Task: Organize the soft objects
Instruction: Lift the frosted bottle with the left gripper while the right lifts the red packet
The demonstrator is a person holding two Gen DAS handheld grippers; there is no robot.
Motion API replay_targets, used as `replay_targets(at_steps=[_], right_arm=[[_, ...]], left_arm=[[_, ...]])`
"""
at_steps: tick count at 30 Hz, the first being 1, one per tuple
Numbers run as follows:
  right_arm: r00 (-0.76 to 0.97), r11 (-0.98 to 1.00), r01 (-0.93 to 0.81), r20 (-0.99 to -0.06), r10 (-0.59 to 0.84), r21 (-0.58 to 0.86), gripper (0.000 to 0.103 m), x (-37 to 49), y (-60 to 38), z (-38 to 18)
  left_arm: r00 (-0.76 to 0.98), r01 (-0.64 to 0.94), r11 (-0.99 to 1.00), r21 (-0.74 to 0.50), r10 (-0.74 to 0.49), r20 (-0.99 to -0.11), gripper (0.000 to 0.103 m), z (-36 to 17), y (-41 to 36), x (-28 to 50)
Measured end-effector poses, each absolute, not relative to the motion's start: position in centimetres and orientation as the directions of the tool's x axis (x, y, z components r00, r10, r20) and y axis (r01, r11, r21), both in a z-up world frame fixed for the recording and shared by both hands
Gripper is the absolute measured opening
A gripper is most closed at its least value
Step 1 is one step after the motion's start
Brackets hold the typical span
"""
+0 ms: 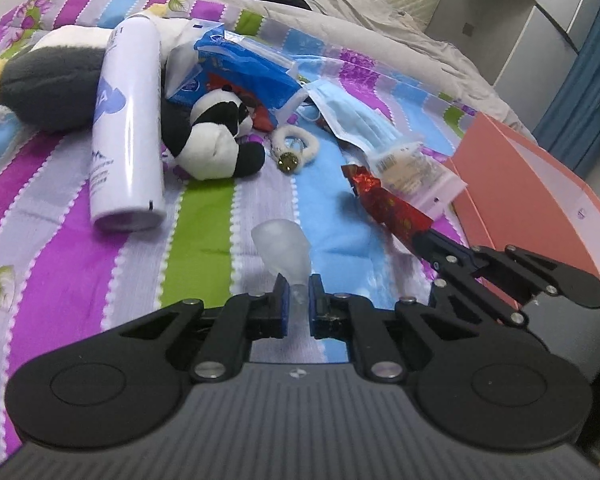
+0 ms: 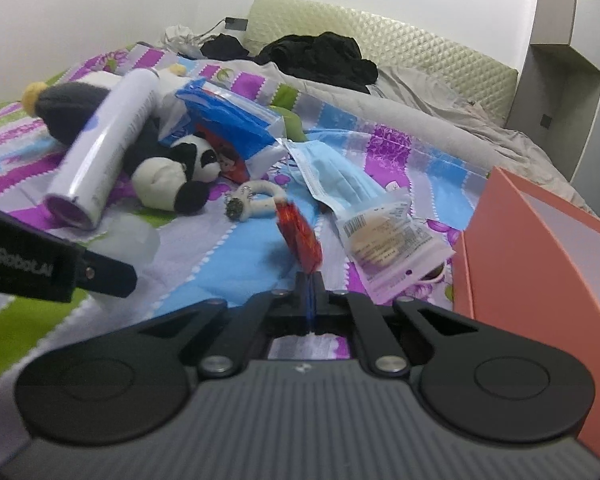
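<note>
Bedspread [image 1: 204, 220] clutter, and both our tongs carry a catch.

Beyond both tongs lie the big dark plush [image 1: 48, 88], the white spray can [image 1: 128, 120] across it, and the panda toy [image 1: 216, 140] with the furry hair tie [image 1: 296, 142] beside it. Right of the right gripper [image 2: 311, 276] stands the pink box [image 2: 540, 264], likely our bin. That gripper is clamped on the red foil wrapper [image 2: 302, 232], lifted clear of the cover. Our left gripper [image 1: 298, 294] pinches the neck of a frosted translucent squeeze piece [image 1: 282, 248]. We judge this the carrying step; next we swing both catches right, over the box rim, then release.
</note>
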State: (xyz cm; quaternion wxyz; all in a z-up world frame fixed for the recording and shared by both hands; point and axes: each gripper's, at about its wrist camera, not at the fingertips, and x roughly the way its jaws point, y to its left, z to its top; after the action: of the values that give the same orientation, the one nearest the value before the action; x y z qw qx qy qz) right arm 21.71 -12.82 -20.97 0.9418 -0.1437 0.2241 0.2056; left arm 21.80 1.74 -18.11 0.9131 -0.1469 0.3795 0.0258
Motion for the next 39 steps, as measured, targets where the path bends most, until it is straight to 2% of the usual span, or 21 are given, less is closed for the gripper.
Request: replay_targets(at_steps=[8,21,27,28,29,30,34,36,38,39], right_arm=[[0.816,0.857,-0.466,-0.481,0.321,-0.219,0.003,16.6,-13.6,-20.2],[0.786,0.840,-0.509,-0.499,0.366,-0.187,0.004,9.9,-14.5,-19.8],[0.731,0.821,-0.562,-0.527,0.433,-0.106,0.005,9.8,-14.4,-20.2],[0.730,0.823,-0.560,-0.525,0.438,-0.091,0.017,10.0,-14.6,-20.3],[0.730,0.828,-0.555,-0.523,0.440,-0.078,0.034,10.2,-14.7,-20.3],[0.731,0.834,-0.548,-0.521,0.440,-0.063,0.040,10.6,-14.8,-20.4],[0.735,0.856,-0.516,-0.528,0.425,-0.030,0.042,12.3,-15.2,-20.8],[0.744,0.867,-0.498,-0.530,0.407,-0.032,0.046,13.1,-15.3,-21.0],[0.759,0.873,-0.484,-0.522,0.390,-0.052,0.057,13.7,-15.0,-21.2],[0.763,0.872,-0.486,-0.517,0.388,-0.061,0.058,14.1,-14.9,-21.3]], left_arm=[[0.719,-0.146,0.952,-0.270,-0.085,-0.689,0.011,-17.4,1.6,18.3],[0.717,-0.113,0.954,-0.277,-0.114,-0.688,0.011,-17.0,1.7,15.2],[0.714,-0.123,0.952,-0.279,-0.110,-0.691,0.011,-17.3,2.1,14.7],[0.713,-0.126,0.951,-0.281,-0.110,-0.693,0.011,-17.4,2.2,14.6],[0.711,-0.128,0.950,-0.283,-0.111,-0.694,0.011,-17.5,2.3,14.6],[0.710,-0.131,0.950,-0.285,-0.111,-0.695,0.011,-17.6,2.4,14.6],[0.713,-0.141,0.946,-0.291,-0.107,-0.693,0.011,-17.6,2.7,14.6],[0.715,-0.143,0.946,-0.292,-0.105,-0.691,0.011,-17.5,2.9,14.6],[0.716,-0.146,0.946,-0.290,-0.101,-0.690,0.011,-17.5,3.0,14.6],[0.716,-0.149,0.946,-0.288,-0.098,-0.691,0.011,-17.5,3.0,14.6]])
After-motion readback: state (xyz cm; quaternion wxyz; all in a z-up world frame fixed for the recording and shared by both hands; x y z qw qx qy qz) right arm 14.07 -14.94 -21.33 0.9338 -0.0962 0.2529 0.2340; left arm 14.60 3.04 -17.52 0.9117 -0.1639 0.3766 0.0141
